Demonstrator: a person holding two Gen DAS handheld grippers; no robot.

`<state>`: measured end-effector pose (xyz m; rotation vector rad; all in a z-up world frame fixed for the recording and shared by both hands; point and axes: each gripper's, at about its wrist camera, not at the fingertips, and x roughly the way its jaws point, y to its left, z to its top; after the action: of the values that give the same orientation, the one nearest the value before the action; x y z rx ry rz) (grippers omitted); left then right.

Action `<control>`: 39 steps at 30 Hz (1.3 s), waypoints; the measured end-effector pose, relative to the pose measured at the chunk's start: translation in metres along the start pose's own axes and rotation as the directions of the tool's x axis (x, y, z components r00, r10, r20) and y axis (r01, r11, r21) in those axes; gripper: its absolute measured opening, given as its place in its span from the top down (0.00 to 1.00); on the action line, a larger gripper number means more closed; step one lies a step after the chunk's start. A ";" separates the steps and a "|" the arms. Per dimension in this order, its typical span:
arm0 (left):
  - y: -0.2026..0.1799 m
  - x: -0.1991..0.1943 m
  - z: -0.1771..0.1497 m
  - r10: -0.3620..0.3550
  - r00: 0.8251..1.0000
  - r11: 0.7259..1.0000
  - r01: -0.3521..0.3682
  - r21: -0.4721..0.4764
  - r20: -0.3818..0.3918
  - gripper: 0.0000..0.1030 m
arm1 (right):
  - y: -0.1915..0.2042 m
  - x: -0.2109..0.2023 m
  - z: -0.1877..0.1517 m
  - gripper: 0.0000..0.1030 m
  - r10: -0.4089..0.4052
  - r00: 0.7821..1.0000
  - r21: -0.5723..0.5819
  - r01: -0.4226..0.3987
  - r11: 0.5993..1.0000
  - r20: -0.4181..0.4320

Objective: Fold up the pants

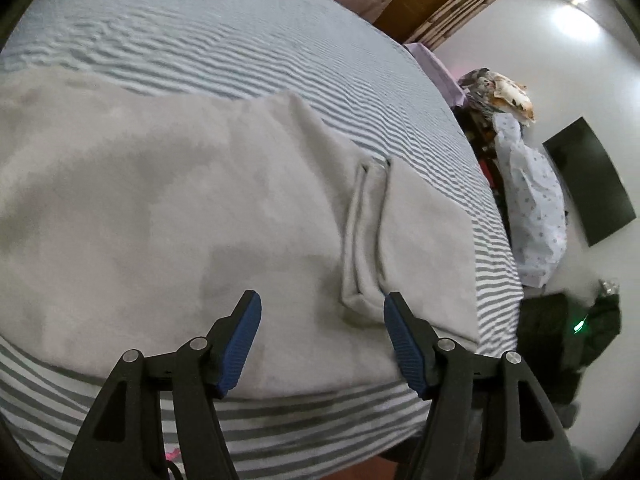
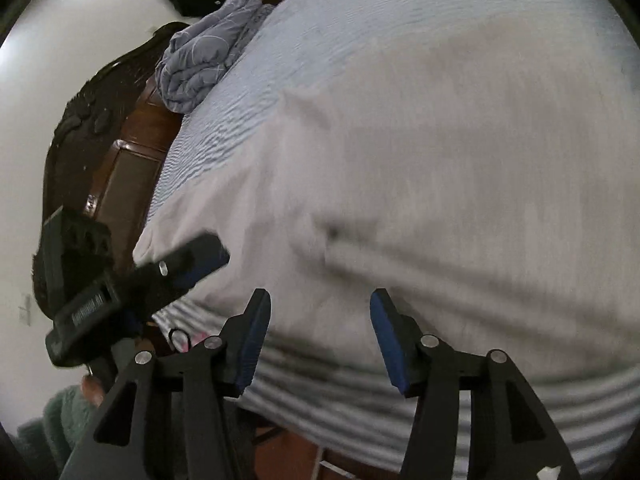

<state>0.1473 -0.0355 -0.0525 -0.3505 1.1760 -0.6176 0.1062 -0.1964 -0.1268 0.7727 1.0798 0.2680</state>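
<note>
The light grey pants (image 1: 168,208) lie spread on the striped bed (image 1: 240,48). The left claw (image 1: 322,344) and the right claw (image 2: 320,340) both hover released above the near edge, grasping nothing. The writing on the left claw's body is too blurred to read.

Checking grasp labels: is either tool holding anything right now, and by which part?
Nothing is held. The left tool and right tool both stand open above the grey pants lying on the striped bed.
</note>
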 end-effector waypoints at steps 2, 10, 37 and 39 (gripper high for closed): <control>-0.003 0.007 -0.002 -0.008 1.000 1.000 0.008 -0.010 -0.022 0.37 | -0.010 0.000 -0.005 0.54 0.013 1.000 0.030 -0.013 0.999 0.015; -0.032 0.043 -0.001 -0.083 0.991 0.996 0.080 -0.033 -0.106 0.36 | -0.061 -0.042 0.001 0.53 0.008 0.986 0.191 -0.040 0.981 0.169; -0.028 0.073 0.004 -0.015 0.991 0.991 -0.003 -0.136 -0.129 0.33 | -0.149 -0.085 -0.011 0.60 0.061 0.951 0.420 -0.191 0.887 0.304; -0.034 0.076 0.005 -0.005 0.992 0.993 -0.010 -0.121 -0.125 0.33 | -0.149 -0.085 -0.011 0.60 0.061 0.951 0.419 -0.190 0.888 0.303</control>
<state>0.1620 -0.1095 -0.0888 -0.4185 1.3377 -0.5732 0.0327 -0.3450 -0.1722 1.2576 0.8236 0.0118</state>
